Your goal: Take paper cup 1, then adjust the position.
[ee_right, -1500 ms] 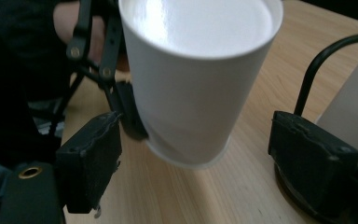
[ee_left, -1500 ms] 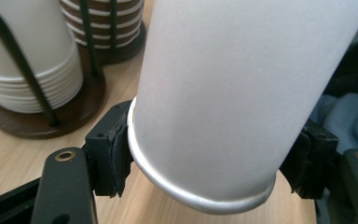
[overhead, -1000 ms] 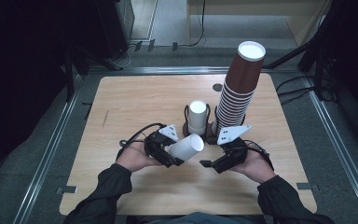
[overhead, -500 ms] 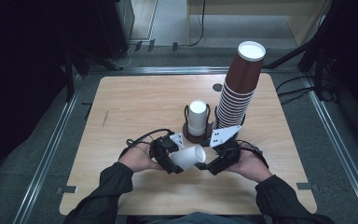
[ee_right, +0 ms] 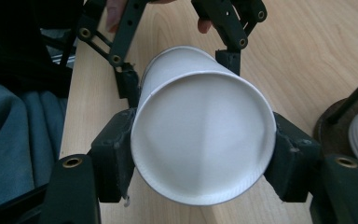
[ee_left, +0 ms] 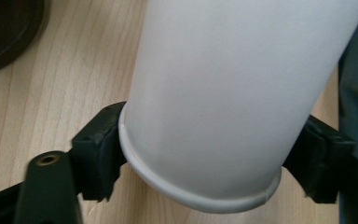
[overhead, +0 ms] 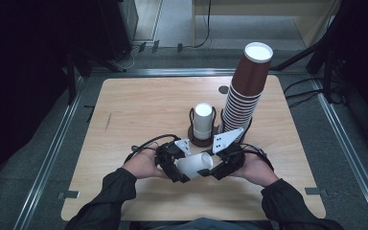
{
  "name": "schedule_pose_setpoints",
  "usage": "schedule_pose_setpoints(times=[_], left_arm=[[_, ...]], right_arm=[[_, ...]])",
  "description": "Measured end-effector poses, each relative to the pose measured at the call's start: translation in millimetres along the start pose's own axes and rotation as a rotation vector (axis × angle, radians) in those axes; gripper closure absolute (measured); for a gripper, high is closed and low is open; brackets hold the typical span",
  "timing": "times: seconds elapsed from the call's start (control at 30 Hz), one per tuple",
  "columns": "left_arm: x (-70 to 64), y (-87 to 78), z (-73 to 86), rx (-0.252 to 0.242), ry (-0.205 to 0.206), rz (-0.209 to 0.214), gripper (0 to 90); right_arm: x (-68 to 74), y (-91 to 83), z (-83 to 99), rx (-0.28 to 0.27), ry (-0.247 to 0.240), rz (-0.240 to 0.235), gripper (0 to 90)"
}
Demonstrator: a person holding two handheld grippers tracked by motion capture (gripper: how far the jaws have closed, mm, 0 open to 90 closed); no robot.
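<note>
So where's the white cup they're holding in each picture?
High view: white cup lies sideways low in the middle, between both grippers.
Left gripper view: cup rises from the bottom to the top, jaws on both sides.
Right gripper view: cup sits mid-picture.
Shared landmark: the wooden table.

White cup, black fingers, brown-and-white cup stack, pale woodgrain table

Dark sleeves end at two black linkage grippers (brass-ringed screw holes, grey triangular plates, trailing black cables).
</note>
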State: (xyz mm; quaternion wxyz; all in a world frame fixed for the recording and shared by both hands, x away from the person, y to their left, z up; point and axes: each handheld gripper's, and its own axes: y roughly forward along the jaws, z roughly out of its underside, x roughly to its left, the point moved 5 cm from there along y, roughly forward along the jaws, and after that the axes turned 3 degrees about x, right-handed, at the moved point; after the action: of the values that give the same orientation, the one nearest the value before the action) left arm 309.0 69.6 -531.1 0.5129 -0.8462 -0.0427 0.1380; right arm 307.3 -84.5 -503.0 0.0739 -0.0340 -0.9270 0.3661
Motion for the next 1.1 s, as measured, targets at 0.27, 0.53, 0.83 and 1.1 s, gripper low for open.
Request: schedule_pose_setpoints(times=[0.27,0.53,0.83,1.1], left_arm=[[3.6,-13.0,-1.4,-0.1,-0.023,-0.012,4.2],[4.7,-26.5,-0.6,-0.209,-0.052,-0.033,4.2],[6.7,-33.4,-0.9,-0.32,-0.098,-0.03,4.2],[4.6,-30.4,-4.0,-0.381,-0.124,-0.028,3.2]], right_arm=[[-3.4,-6.9,3.5,-0.017,0.026,0.021,34.5],[-7.7,-18.8,6.8,-0.064,0.055,0.048,34.4],[-12.9,-32.8,3.2,-0.17,0.097,0.048,34.4],[-13.0,-33.8,-2.4,-0.209,0.103,0.021,34.4]])
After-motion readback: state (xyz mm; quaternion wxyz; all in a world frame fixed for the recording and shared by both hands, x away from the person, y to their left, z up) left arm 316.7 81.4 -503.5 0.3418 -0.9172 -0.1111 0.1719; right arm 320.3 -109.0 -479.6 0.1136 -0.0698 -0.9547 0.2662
